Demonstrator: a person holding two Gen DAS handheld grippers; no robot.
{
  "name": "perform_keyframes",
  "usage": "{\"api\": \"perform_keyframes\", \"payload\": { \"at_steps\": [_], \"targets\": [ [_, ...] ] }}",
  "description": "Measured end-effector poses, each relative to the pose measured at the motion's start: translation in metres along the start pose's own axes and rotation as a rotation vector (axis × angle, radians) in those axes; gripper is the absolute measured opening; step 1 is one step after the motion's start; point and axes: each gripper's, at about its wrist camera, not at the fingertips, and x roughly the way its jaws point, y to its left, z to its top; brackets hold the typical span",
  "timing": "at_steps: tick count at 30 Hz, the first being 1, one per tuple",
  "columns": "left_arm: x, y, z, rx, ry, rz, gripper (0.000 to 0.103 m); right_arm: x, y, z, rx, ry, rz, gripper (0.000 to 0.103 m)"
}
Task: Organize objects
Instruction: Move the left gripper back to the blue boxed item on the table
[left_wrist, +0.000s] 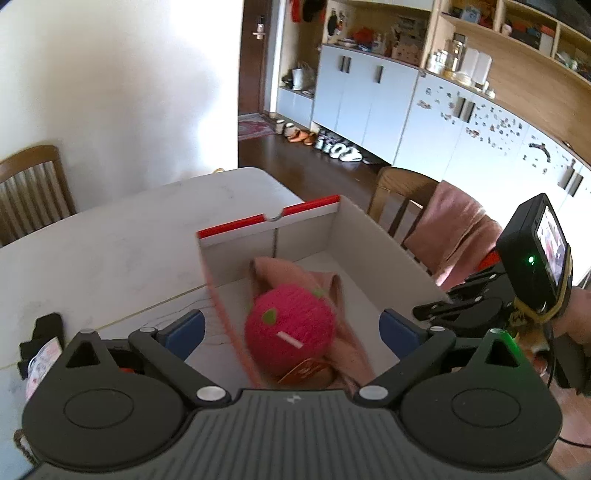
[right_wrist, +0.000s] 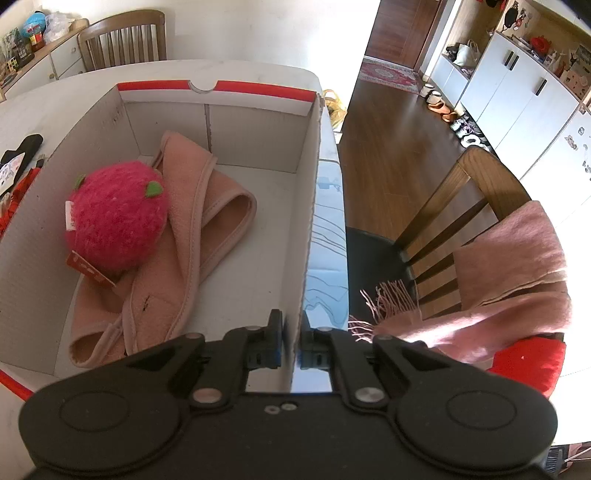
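A white cardboard box with a red rim (right_wrist: 258, 147) (left_wrist: 362, 236) stands on the white table (left_wrist: 110, 236). Inside it lies a folded pink cloth (right_wrist: 207, 206) (left_wrist: 280, 269) with a pink plush strawberry (right_wrist: 114, 218) (left_wrist: 290, 328) on top. My left gripper (left_wrist: 291, 328) is open, its fingers on either side of the strawberry, above it. My right gripper (right_wrist: 291, 343) is shut on the box's right wall, one pad inside and one outside. It also shows in the left wrist view (left_wrist: 461, 306).
A wooden chair (right_wrist: 472, 206) with a pink fringed scarf (right_wrist: 509, 280) stands right of the table. Dark and red small items (right_wrist: 18, 166) lie on the table left of the box. Another chair (left_wrist: 33, 184) stands at the far side. White cabinets (left_wrist: 369, 96) line the wall.
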Motion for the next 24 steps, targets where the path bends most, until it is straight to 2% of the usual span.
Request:
{"api": "perform_keyframes", "payload": {
  "at_steps": [9, 18, 24],
  "targets": [
    [-0.011, 0.051, -0.034, -0.133, 0.018, 0.108, 0.103, 0.000, -0.002, 0.000, 0.000, 0.001, -0.002, 0.006],
    [-0.014, 0.122, -0.076, -0.312, 0.081, 0.235, 0.103, 0.000, -0.003, 0.000, -0.001, 0.003, -0.004, 0.006],
    [-0.007, 0.160, -0.097, -0.418, 0.126, 0.292, 0.103, 0.000, -0.004, -0.001, -0.001, 0.004, -0.006, 0.006]
  ]
}}
